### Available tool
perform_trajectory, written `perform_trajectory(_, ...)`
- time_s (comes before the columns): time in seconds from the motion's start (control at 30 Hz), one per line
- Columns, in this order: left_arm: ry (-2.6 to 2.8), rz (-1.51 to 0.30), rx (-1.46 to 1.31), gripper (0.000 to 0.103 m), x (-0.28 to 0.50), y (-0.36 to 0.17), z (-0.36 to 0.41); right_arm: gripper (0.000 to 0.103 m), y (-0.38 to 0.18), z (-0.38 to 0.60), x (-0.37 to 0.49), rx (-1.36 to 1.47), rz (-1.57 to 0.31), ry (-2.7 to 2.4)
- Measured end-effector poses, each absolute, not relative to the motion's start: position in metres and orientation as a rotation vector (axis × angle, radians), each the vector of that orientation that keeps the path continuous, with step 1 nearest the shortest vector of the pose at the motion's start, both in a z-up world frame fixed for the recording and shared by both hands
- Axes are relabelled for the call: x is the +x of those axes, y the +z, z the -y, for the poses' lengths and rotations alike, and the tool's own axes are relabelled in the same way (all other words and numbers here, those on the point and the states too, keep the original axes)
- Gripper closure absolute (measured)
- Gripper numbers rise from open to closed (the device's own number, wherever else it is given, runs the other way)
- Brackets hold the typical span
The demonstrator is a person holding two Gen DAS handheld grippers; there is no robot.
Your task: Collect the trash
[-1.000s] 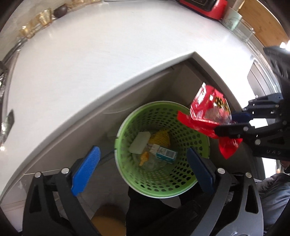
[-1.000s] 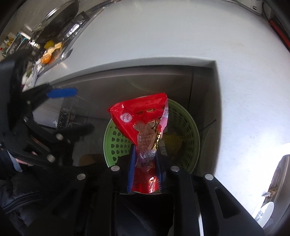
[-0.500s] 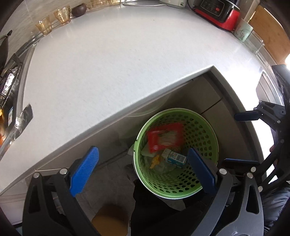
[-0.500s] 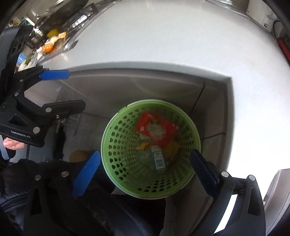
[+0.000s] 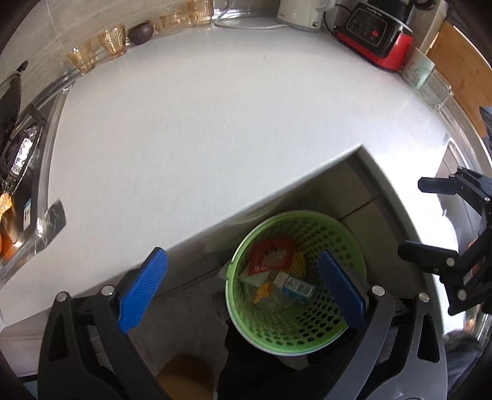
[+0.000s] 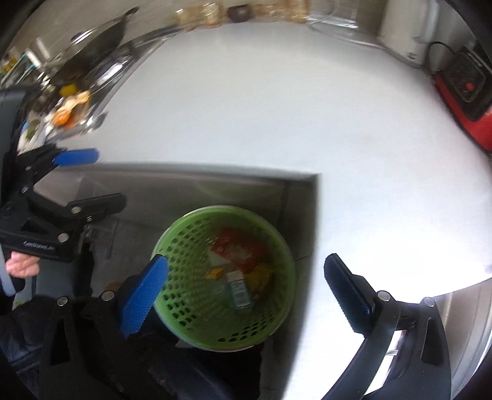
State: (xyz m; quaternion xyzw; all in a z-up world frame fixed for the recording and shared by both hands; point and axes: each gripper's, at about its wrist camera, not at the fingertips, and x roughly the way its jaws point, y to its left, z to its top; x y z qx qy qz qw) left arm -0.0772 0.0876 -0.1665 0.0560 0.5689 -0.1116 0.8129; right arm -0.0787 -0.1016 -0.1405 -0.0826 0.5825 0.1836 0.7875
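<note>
A green perforated waste basket (image 5: 353, 246) stands on the floor below the inner corner of the white counter; it also shows in the right wrist view (image 6: 184, 243). Inside lie a red snack wrapper (image 5: 270, 255), a small blue-and-white carton (image 5: 296, 286) and yellow scraps (image 5: 261, 290). The wrapper (image 6: 236, 249) and carton (image 6: 238, 292) show blurred in the right wrist view. My left gripper (image 5: 243, 286) is open and empty above the basket. My right gripper (image 6: 243, 292) is open and empty, also seen at the right edge of the left wrist view (image 5: 430, 215).
The white counter (image 5: 215, 123) wraps around the basket. At its back stand amber glasses (image 5: 112, 40), a dark bowl (image 5: 141, 30), a white kettle (image 5: 303, 14), a red-and-black appliance (image 5: 378, 34) and a mug (image 5: 416, 70). A stove with a pan (image 6: 92, 46) is at the left.
One second ago my right gripper held the red wrapper over the basket. It opened, and the wrapper now lies in the basket. Both grippers have since risen and pulled back.
</note>
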Motion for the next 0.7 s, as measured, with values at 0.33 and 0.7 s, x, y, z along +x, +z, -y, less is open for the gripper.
perform_trajectory(0.33, -0.081, -1.12, 0.051, 0.009, -0.029, -0.126, -0.063, 0.002, -0.101, 0.157, -0.029, -0.026, -1.148, 0.168)
perform_trajectory(0.7, 0.124, -0.868, -0.059, 0.009, 0.001, -0.029, -0.055, 0.002, -0.016, 0.175, 0.015, -0.018, -0.928, 0.169)
